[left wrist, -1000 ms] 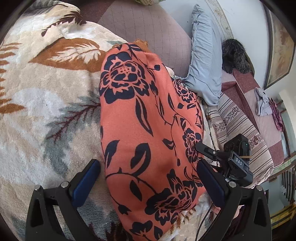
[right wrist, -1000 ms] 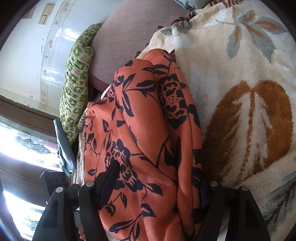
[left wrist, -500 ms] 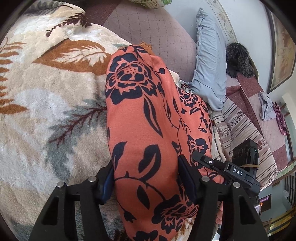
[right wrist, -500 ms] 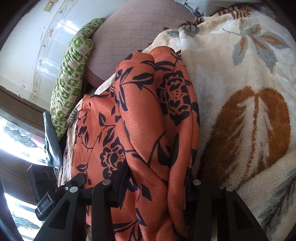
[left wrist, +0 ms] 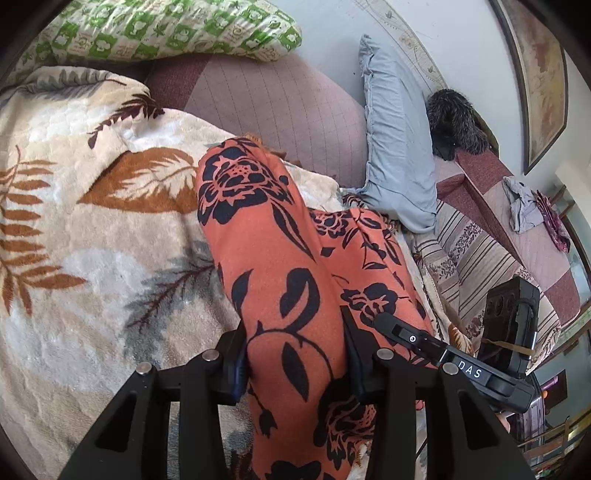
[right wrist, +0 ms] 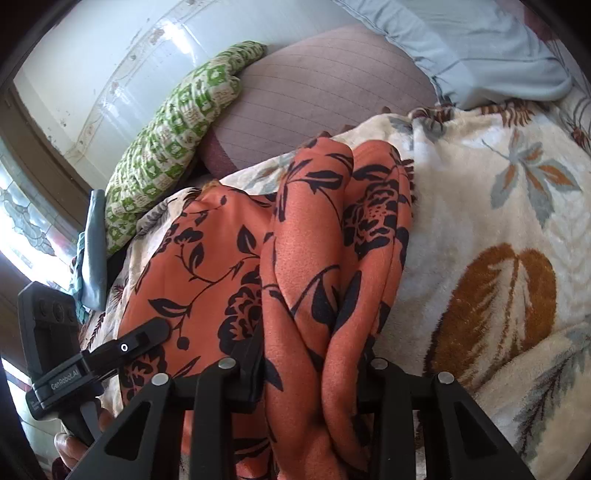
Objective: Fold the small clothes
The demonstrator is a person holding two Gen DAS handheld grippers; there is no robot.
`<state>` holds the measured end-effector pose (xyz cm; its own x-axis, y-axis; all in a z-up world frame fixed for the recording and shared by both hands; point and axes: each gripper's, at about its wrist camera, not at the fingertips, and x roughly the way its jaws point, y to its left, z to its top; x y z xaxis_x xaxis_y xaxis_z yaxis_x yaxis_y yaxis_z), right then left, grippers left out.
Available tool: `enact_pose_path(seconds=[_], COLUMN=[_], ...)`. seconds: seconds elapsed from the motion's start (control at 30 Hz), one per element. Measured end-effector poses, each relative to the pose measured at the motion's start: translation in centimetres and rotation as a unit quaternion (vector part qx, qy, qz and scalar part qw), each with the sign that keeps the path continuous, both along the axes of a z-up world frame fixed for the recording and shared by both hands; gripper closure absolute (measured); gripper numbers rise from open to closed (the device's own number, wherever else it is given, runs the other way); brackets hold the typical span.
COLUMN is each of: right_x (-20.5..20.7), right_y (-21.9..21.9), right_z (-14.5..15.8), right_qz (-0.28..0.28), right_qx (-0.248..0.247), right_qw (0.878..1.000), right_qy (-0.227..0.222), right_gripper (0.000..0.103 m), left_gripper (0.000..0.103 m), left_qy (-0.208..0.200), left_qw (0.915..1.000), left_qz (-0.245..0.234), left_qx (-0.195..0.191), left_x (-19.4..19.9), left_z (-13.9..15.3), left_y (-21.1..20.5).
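Left wrist view shows the left gripper [left wrist: 295, 358] clamped on a fold of the orange floral garment [left wrist: 273, 266] lying on the leaf-patterned blanket [left wrist: 92, 258], while the right gripper [right wrist: 314, 365] likewise pinches bunched folds of it near the camera.

Support: a bed is covered by a cream leaf-print blanket [left wrist: 92, 229].
On the blanket: an orange floral garment [left wrist: 273, 266] is laid.
Beyond the garment: a mauve quilted cushion [left wrist: 280, 110], a green patterned pillow [left wrist: 166, 29] and a grey-blue pillow [left wrist: 399, 155] are propped.
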<state>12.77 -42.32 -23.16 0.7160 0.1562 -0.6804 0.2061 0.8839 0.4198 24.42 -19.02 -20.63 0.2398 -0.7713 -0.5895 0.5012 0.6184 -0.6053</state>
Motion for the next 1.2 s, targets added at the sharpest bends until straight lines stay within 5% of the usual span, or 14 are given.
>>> enact_pose_path(seconds=[0.4,0.63,0.9,1.2], right_x=[1.4,1.3,1.8,0.9], right_y=[6.8,10.0,11.3,11.0], right_z=[2.5,2.8,-0.4,0.9], right_qz=[0.052,0.074,0.087,0.085], right_qx=[-0.026,-0.019,-0.008,0.011], right_qw=[0.997,0.995,0.996,0.996], right_qy=[-0.055,-0.066,-0.003,-0.034], right_gripper=[0.074,0.074,0.074,0.075], left_gripper=[0.06,0.06,0.059,0.06], left_qy=[-0.063,-0.07,0.003,0.017], left_qw=[0.9964,0.9946,0.9913,0.994], left_qz=[0.054,0.067,0.083,0.085], left_qx=[0.015,0.036,0.101,0.067], left_x=[-1.0,-2.0,-0.7,-0.9], left_z=[4.5,4.7,-0.3,-0.2], left_y=[5.4,9.0,11.0,12.2])
